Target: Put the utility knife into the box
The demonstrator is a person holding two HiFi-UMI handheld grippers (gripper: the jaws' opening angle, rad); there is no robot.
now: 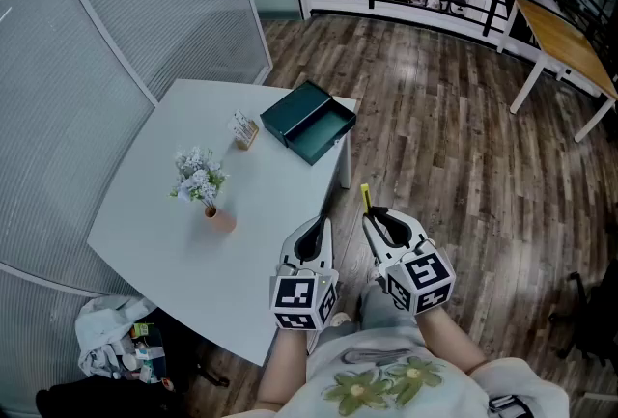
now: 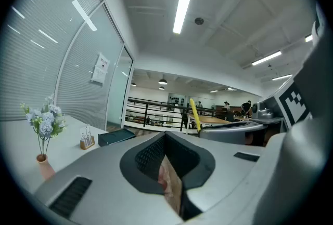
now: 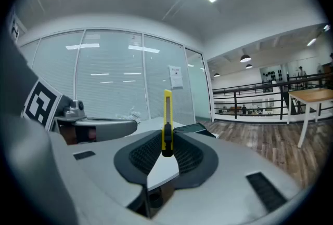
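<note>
The right claw [image 1: 377,216] is being pressed shut on the yellow utility knife [image 3: 167,115]. The knife is being carried upright, pinched at its lower end, with most of its slim body standing clear above the pads. It is being held well apart from the box, on the box's near side and just off the counter's edge. The knife is being judged light, stiff and narrow. Its smooth plastic casing is thought likely to pivot or slip under a loose pinch. A hold across the flat sides of the handle, as here, is being judged soundest, with the blade end left free. Whether any blade is pushed out cannot be told. The left claw [image 1: 314,226] is being held alongside, also well short of the box, with its jaws drawn together on nothing.

Around them, the pale counter [image 1: 164,213] is carrying everything else. The dark green box [image 1: 311,125] is lying open near the far corner, its hollow half turned up on the side nearest the knife. The straight path from knife to box is being judged free of obstruction. A small vase of pale flowers [image 1: 205,186] is standing well apart from the box on its left and nearer side, outside that path. A little wooden holder [image 1: 245,130] is standing just beside the box's left end. It is being judged the one thing liable to be knocked if the box is approached from that side.
</note>
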